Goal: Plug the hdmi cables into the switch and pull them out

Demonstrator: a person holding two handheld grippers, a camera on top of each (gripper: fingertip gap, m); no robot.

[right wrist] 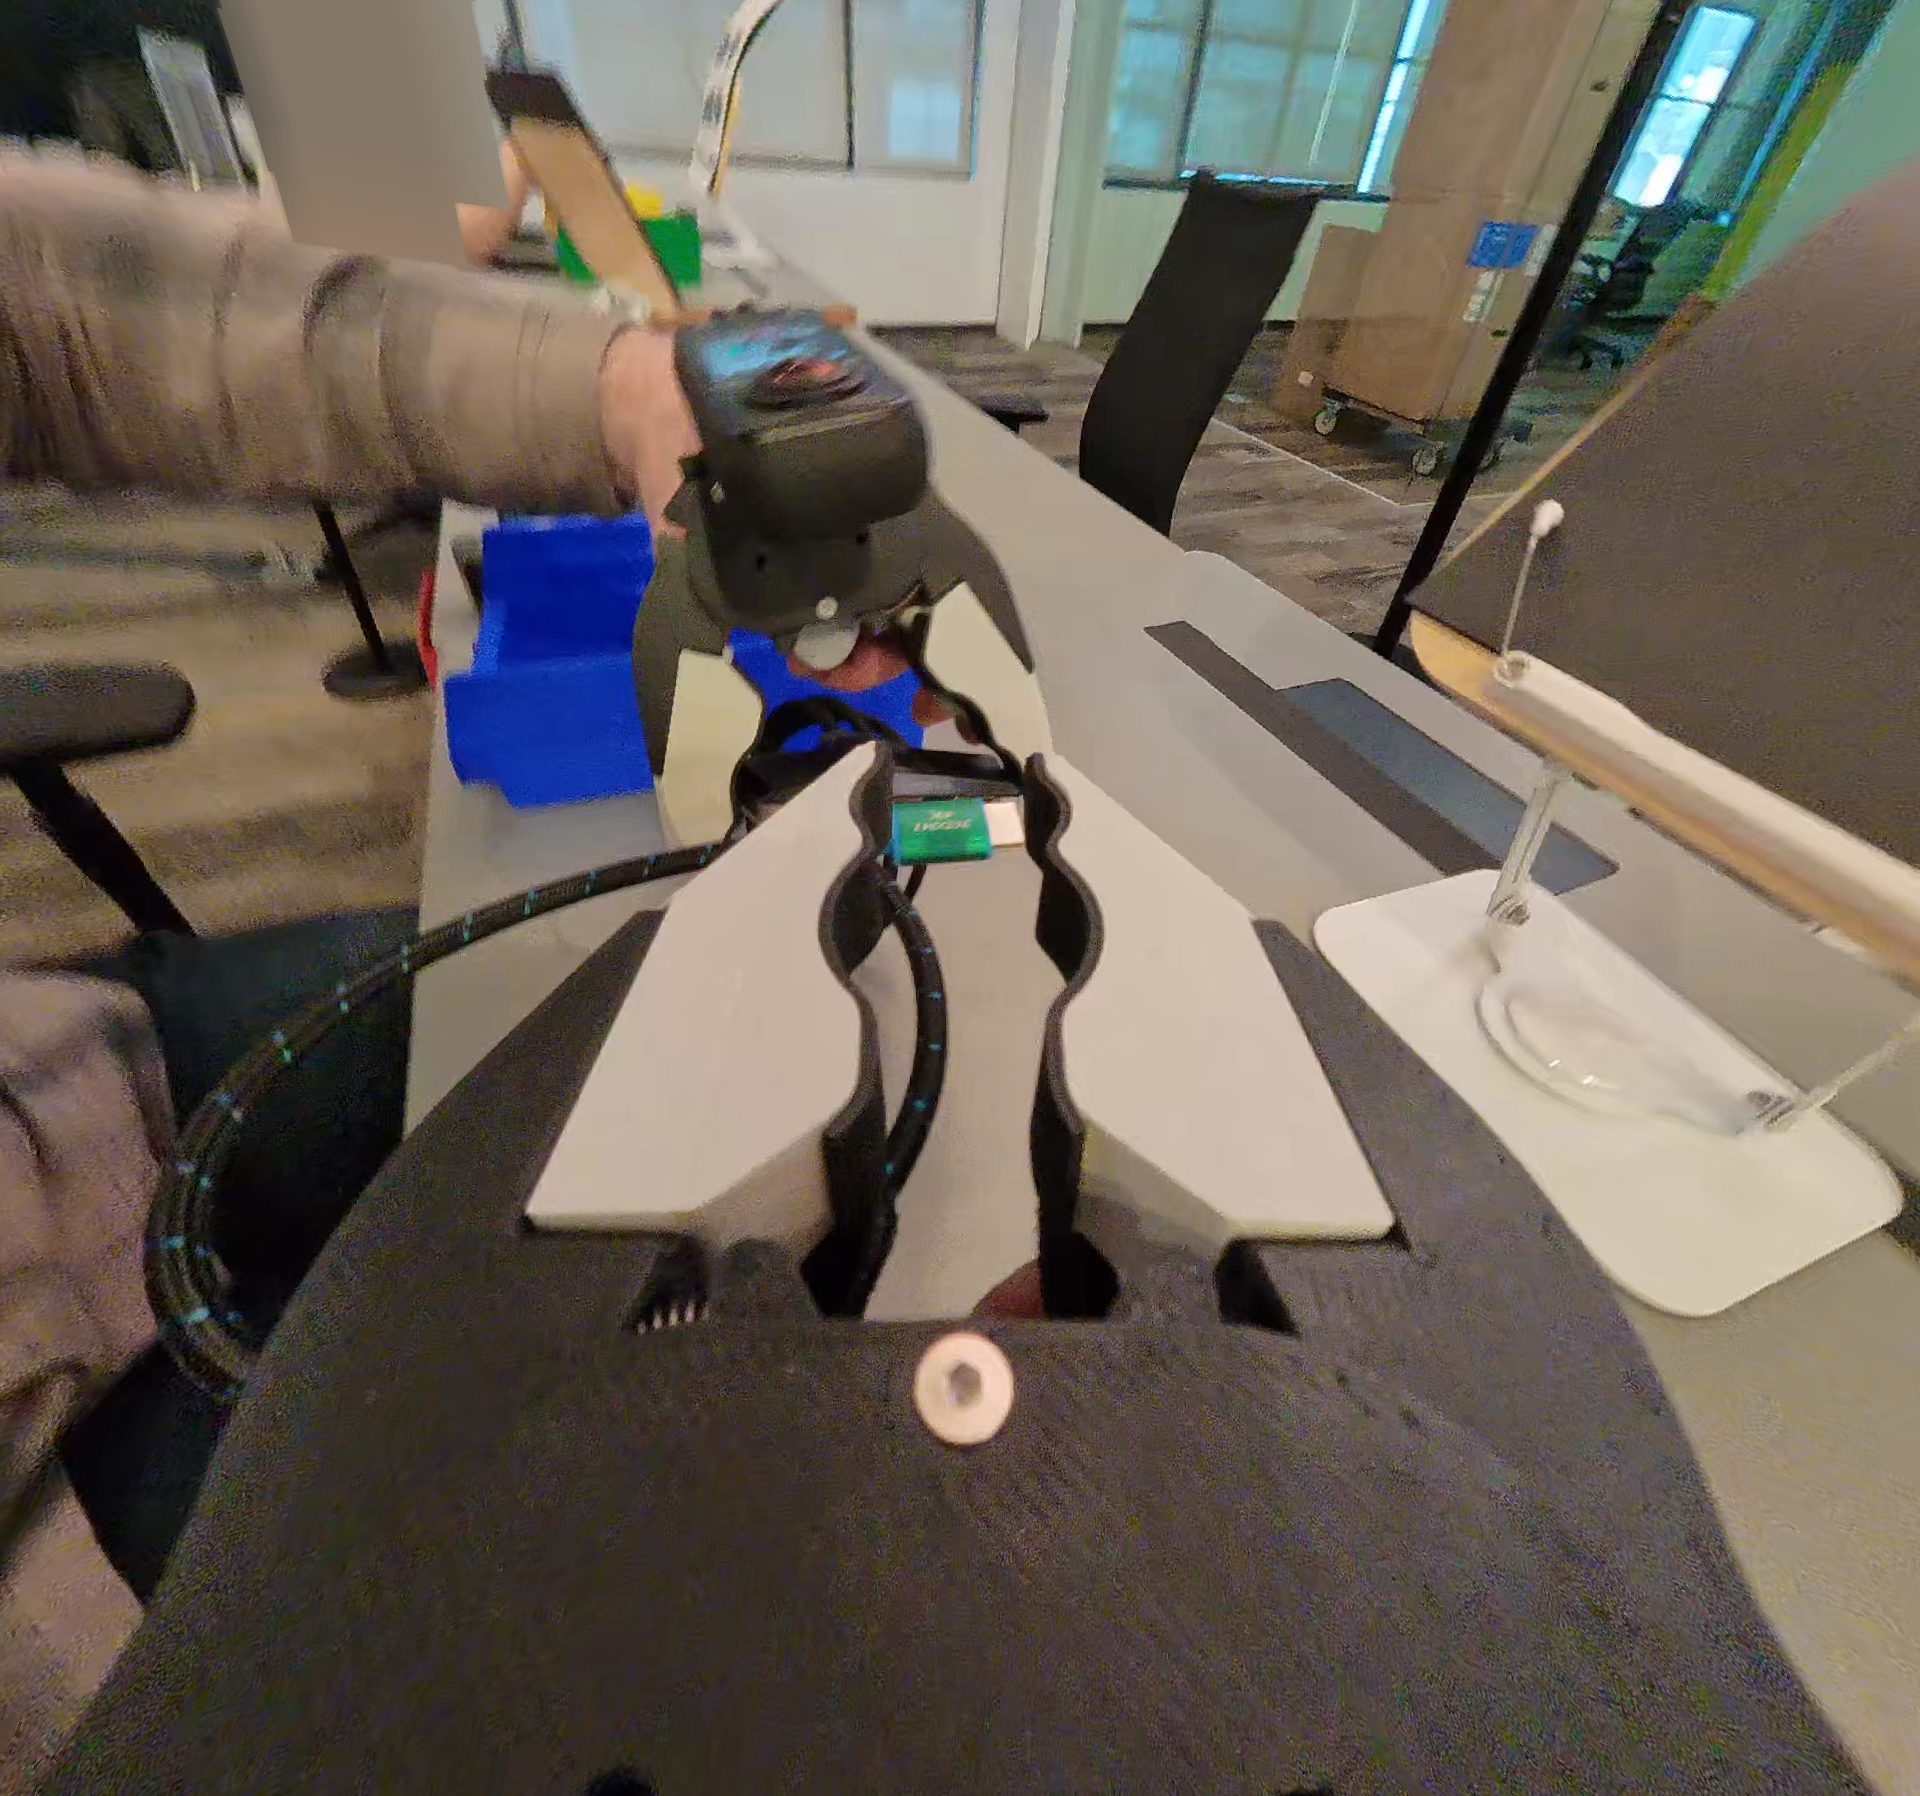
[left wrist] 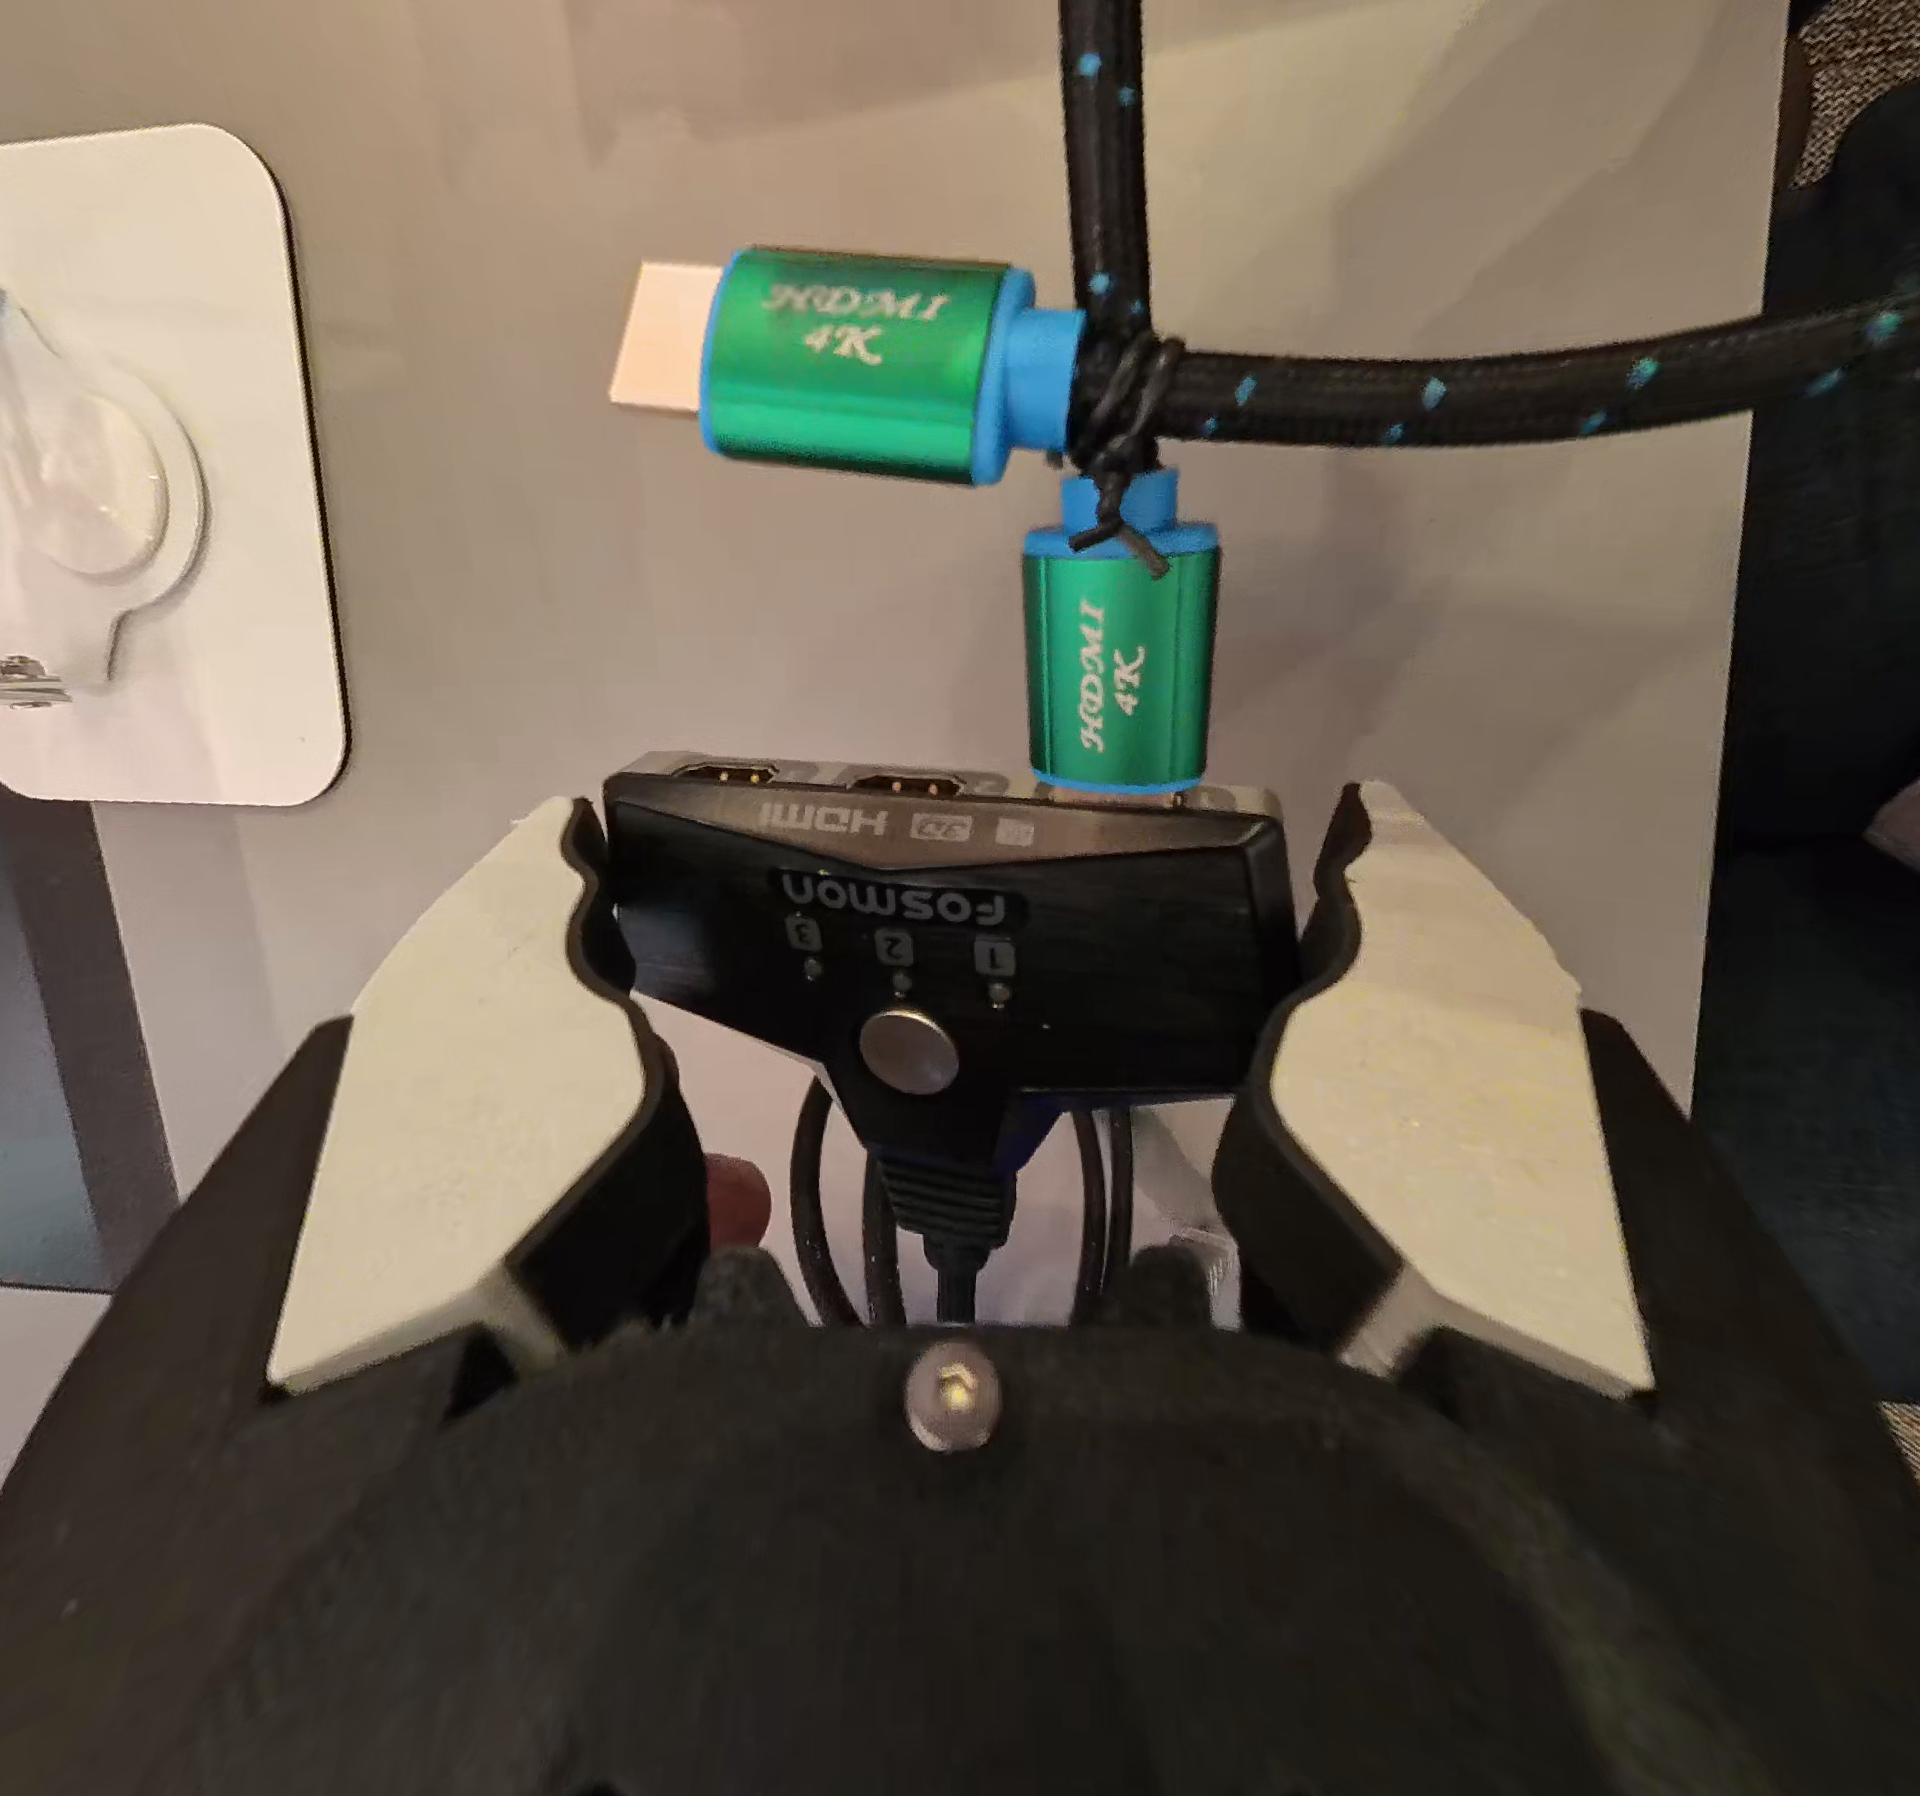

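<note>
In the left wrist view my left gripper [left wrist: 961, 806] is shut on the black HDMI switch [left wrist: 935, 946], one finger on each side. A green HDMI plug [left wrist: 1122, 676] stands in the switch's right port. The other two ports [left wrist: 724, 772] are empty. A second green plug [left wrist: 852, 359] hangs sideways, tied to the black braided cable [left wrist: 1101, 84]. In the right wrist view my right gripper [right wrist: 956, 775] is open, with the braided cable [right wrist: 925, 1019] running loosely between its fingers. A green plug [right wrist: 940, 832] shows just beyond its tips, below the left gripper's black body [right wrist: 800, 458].
A white base plate with a clear stand [right wrist: 1600, 1102] lies on the grey table [right wrist: 1143, 603] at the right; it also shows in the left wrist view [left wrist: 156, 458]. A blue bin [right wrist: 551, 655] stands behind the left gripper. A person's sleeve [right wrist: 260, 364] reaches in from the left. The grippers' ends are close to 15 centimeters from one another.
</note>
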